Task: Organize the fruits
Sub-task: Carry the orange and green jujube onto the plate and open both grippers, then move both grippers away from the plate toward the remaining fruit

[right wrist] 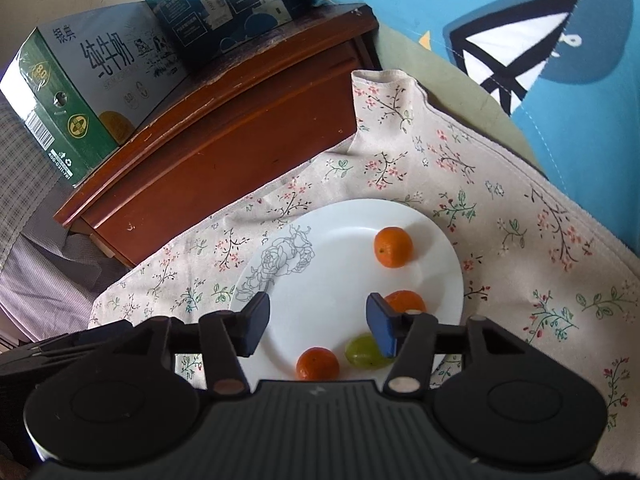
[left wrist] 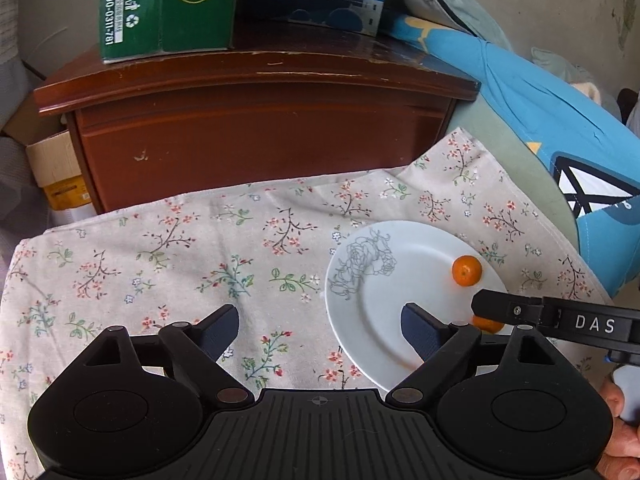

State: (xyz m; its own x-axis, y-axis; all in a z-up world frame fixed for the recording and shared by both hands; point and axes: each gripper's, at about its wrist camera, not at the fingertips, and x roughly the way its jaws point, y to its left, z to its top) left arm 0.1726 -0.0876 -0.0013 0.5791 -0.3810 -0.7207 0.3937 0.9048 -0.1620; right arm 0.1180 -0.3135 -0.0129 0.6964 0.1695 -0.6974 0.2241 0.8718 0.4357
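1. Both grippers stand open and empty: the left gripper (left wrist: 320,330) wide over the plate's (right wrist: 340,248) left rim, the right gripper (right wrist: 318,320) partly open above its middle.
2. Three small oranges (right wrist: 393,247) and a pale green fruit (right wrist: 366,351) lie toward the plate's right and near edges (glossy, round, liable to roll).
3. Placing looks finished; next, probably withdraw, or find any remaining fruit.

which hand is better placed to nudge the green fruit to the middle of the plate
Right, probably. The right hand-held gripper hangs open just above the green fruit on the plate; the left hand-held gripper sits mostly over the cloth.
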